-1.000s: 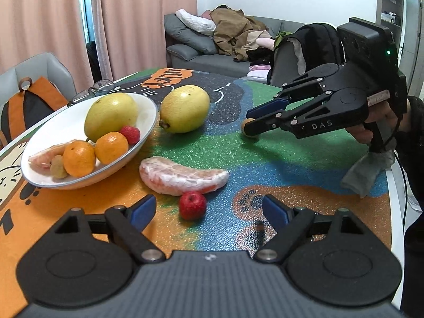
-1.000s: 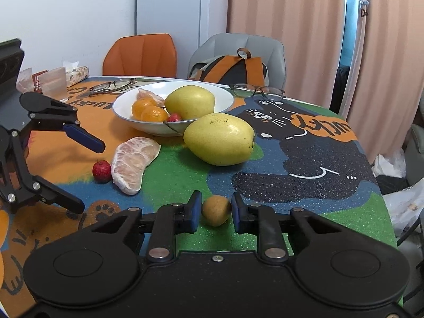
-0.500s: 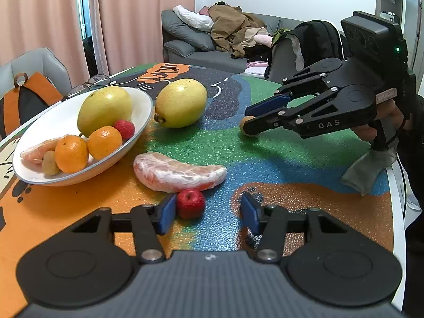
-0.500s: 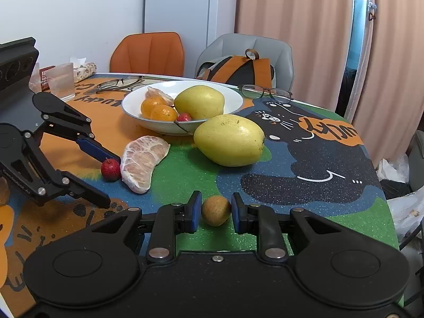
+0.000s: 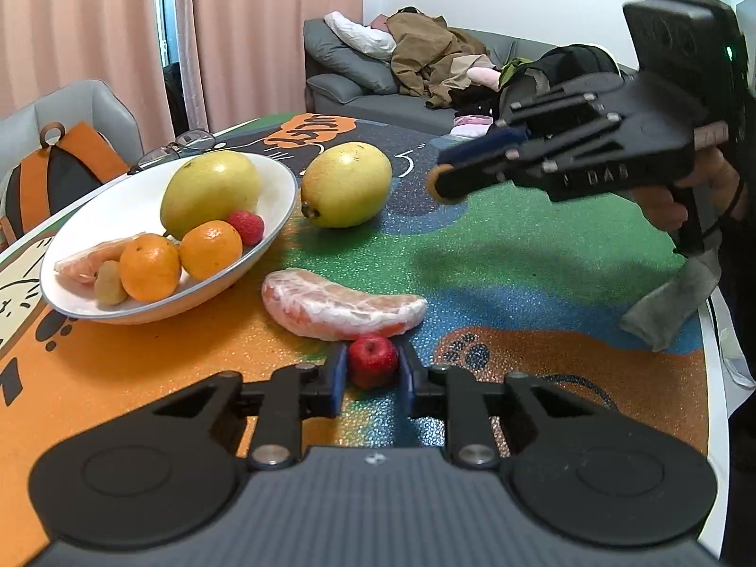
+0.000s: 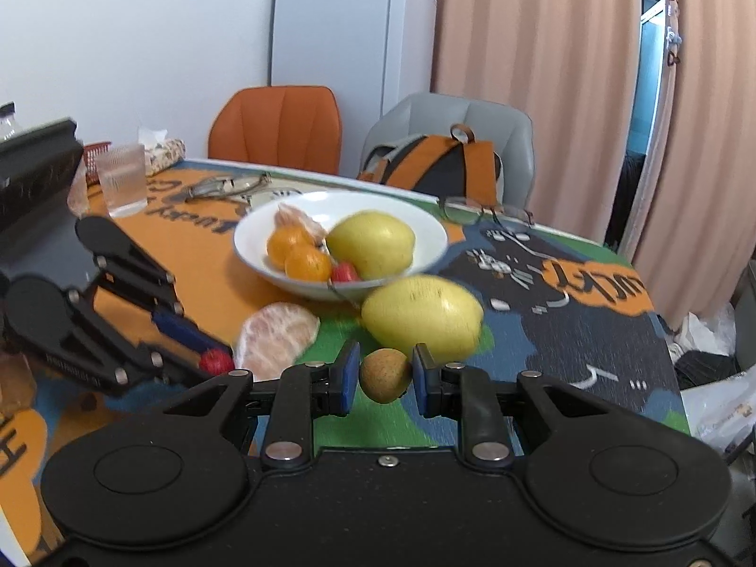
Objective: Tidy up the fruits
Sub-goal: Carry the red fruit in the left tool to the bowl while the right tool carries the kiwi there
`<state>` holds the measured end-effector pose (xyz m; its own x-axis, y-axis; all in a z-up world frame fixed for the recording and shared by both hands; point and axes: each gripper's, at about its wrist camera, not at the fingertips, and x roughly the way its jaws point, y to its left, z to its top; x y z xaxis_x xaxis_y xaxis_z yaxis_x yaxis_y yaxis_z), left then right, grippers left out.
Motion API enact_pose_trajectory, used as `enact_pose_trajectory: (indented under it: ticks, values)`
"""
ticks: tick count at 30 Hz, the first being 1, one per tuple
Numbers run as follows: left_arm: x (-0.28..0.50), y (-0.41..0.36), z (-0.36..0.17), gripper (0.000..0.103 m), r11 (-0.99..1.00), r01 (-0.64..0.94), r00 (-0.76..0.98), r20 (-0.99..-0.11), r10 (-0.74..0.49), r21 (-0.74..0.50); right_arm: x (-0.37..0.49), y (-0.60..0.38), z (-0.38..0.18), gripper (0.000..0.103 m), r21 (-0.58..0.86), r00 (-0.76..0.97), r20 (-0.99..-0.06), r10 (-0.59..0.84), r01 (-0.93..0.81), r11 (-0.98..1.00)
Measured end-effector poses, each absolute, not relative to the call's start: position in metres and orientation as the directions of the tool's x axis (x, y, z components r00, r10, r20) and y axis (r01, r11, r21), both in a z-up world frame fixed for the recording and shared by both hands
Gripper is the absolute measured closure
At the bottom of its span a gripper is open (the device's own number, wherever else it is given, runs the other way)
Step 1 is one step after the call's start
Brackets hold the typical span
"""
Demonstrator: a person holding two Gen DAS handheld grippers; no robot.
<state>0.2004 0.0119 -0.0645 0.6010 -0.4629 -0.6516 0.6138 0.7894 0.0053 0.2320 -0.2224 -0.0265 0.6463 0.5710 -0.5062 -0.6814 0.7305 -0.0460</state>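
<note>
left gripper (image 5: 373, 371): grey ribbed housing, black linkage arms with round discs, silver screws, blue pads. right gripper (image 6: 382, 375): all-black body, same linkage, silver screws, blue pads; "das" lettering on its side, green led on camera block. hand (image 5: 680, 193) on grip, dark sleeve.

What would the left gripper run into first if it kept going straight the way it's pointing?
Probably the peeled pomelo segment: it lies just beyond the small red fruit that the left gripper is shut on. The gap between them is unclear.
</note>
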Motion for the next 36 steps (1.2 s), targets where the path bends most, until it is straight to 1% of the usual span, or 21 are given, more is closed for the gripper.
enact_pose_trajectory:
  ticks: [13, 19, 22, 25, 27, 36]
  values:
    - [0.195, 0.014, -0.054, 0.081, 0.791, 0.612, 0.619, -0.629, -0.471, 0.010, 0.270, -0.187, 0.005, 0.081, -0.003, 0.633, -0.445, 0.634, -0.709, 0.706]
    - [0.194, 0.015, -0.047, 0.081, 0.800, 0.600, 0.633, -0.616, -0.469, 0.007, 0.299, -0.158, 0.012, 0.081, 0.012, 0.635, -0.440, 0.634, -0.702, 0.712]
    - [0.194, 0.018, -0.043, 0.081, 0.806, 0.592, 0.641, -0.607, -0.470, 0.002, 0.319, -0.148, 0.011, 0.081, 0.048, 0.637, -0.443, 0.631, -0.686, 0.726]
    - [0.195, 0.021, -0.040, 0.081, 0.814, 0.582, 0.653, -0.598, -0.466, 0.001, 0.338, -0.137, 0.003, 0.081, 0.073, 0.636, -0.469, 0.612, -0.663, 0.745]
    - [0.196, 0.023, -0.039, 0.081, 0.817, 0.577, 0.658, -0.592, -0.465, 0.000, 0.347, -0.132, -0.002, 0.081, 0.087, 0.639, -0.466, 0.612, -0.655, 0.750]
    - [0.210, 0.035, -0.022, 0.081, 0.855, 0.518, 0.717, -0.543, -0.436, -0.003, 0.369, -0.104, -0.012, 0.081, 0.098, 0.642, -0.494, 0.585, -0.628, 0.772]
